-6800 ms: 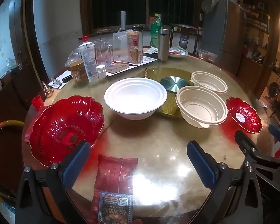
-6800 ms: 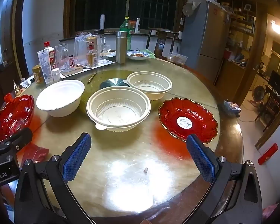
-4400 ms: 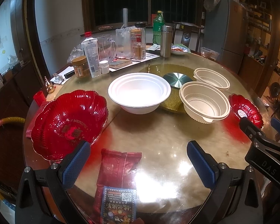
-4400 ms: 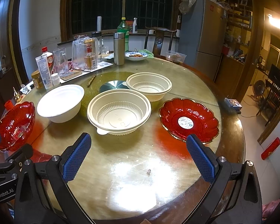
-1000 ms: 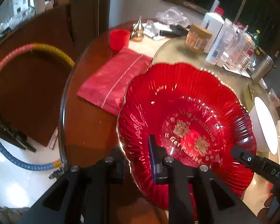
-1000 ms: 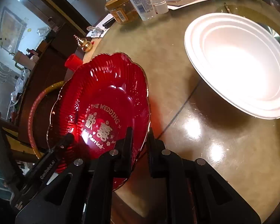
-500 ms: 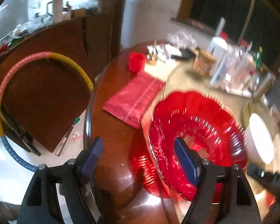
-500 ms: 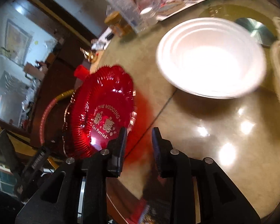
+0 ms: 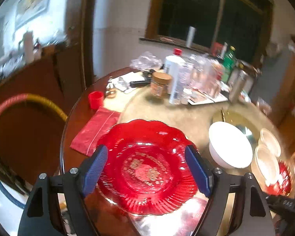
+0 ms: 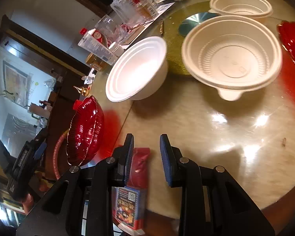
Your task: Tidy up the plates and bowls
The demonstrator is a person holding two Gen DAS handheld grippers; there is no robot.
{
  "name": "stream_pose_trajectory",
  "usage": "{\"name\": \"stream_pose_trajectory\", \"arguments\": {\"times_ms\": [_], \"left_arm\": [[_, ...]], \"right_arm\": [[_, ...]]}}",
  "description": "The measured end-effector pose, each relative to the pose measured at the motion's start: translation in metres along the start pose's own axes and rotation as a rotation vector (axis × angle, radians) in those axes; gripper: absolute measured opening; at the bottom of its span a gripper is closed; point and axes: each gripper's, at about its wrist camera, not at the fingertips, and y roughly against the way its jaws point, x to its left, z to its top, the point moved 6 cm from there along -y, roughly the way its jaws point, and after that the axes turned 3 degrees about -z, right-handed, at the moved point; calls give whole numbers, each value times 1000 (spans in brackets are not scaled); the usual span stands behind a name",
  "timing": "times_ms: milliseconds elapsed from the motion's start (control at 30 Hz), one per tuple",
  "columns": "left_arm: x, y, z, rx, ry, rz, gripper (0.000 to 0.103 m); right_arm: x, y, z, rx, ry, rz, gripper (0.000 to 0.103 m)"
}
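Left tongs (image 9: pixel 146 168) of mine gape wide above the big red plate (image 9: pixel 147 167), which lies free on the table (image 9: pixel 167 114) beside the white bowl (image 9: pixel 229 145). From my right wrist, my right tongs (image 10: pixel 145 153) stand slightly parted, gripping nothing, over a red packet (image 10: pixel 138 165); two cream bowls (image 10: pixel 232 57) sit beyond.

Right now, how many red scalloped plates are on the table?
2. The large red plate sits at the table's near-left edge beside a red cloth; the smaller red plate lies far right, past the beige bowl.
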Motion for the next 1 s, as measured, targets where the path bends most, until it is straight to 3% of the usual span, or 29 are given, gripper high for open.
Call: {"name": "stream_pose_trajectory", "arguments": {"times_ms": [267,600,800,1000], "left_arm": [[-30,-3,-9,5,-63,-27,81],[-73,-39,0,114,-95,-79,81],[-86,-66,10,172,-93,-61,81],[-89,-43,-2,86,-116,-84,81]], "right_arm": [[-21,7,2,-8,-29,38,27],[-32,10,15,-28,-69,81,27],[-41,11,20,-32,-85,84,27],[-38,8,13,-6,-22,46,27]]}}
